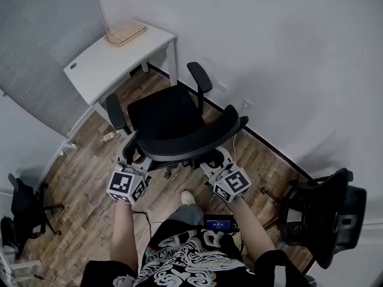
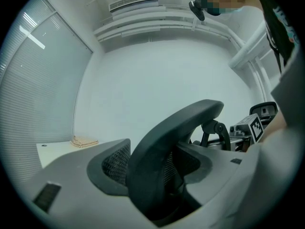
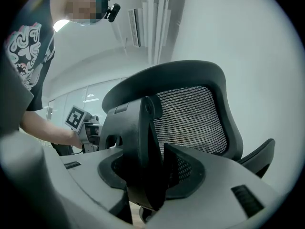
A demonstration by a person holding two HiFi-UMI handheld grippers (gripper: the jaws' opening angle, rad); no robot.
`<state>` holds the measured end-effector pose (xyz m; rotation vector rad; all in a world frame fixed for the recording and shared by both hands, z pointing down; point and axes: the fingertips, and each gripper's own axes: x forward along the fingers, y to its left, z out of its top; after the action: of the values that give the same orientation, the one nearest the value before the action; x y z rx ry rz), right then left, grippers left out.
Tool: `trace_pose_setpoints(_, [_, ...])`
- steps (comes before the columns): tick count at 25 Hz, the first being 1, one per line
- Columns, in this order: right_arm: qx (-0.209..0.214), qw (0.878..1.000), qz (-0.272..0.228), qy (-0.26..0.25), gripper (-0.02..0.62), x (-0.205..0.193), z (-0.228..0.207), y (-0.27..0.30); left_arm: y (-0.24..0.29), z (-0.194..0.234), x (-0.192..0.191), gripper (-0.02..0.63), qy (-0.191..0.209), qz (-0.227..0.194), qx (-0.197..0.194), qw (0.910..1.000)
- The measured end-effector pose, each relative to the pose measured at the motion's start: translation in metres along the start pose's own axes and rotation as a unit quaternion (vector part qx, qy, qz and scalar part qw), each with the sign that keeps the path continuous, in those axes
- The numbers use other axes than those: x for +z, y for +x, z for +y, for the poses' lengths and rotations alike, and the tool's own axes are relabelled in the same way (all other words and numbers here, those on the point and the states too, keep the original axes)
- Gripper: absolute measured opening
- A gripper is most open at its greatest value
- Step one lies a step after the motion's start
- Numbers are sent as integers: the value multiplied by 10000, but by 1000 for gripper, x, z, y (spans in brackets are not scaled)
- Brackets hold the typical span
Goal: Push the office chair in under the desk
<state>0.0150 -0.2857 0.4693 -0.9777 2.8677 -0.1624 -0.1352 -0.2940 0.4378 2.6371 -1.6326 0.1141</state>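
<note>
Your left hand-held gripper (image 1: pixel 131 154) & right hand-held gripper (image 1: pixel 216 159) both clamp the office chair (image 1: pixel 163 117) backrest, mid-frame; chair's near the tabletop (image 1: pixel 111 58) upper left, not under it yet; whole push left to do.

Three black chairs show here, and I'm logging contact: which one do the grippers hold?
The middle office chair, facing the white desk: left gripper and right gripper each clamp its backrest. The far-left chair and far-right chair stand untouched.

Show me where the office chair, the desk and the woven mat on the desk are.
office chair (image 1: pixel 163 117): head view, middle of the black seat.
desk (image 1: pixel 111 61): head view, bare white top.
woven mat (image 1: pixel 125 33): head view, its middle.
</note>
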Motion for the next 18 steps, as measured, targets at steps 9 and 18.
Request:
trace_pose_setpoints(9, [169, 9998, 72, -10, 166, 4, -17, 22, 17, 15, 4, 273, -41, 10, 132, 9999])
trace_pose_setpoints(18, [336, 9993, 169, 32, 166, 5, -42, 34, 37, 20, 5, 273, -67, 30, 212, 9997])
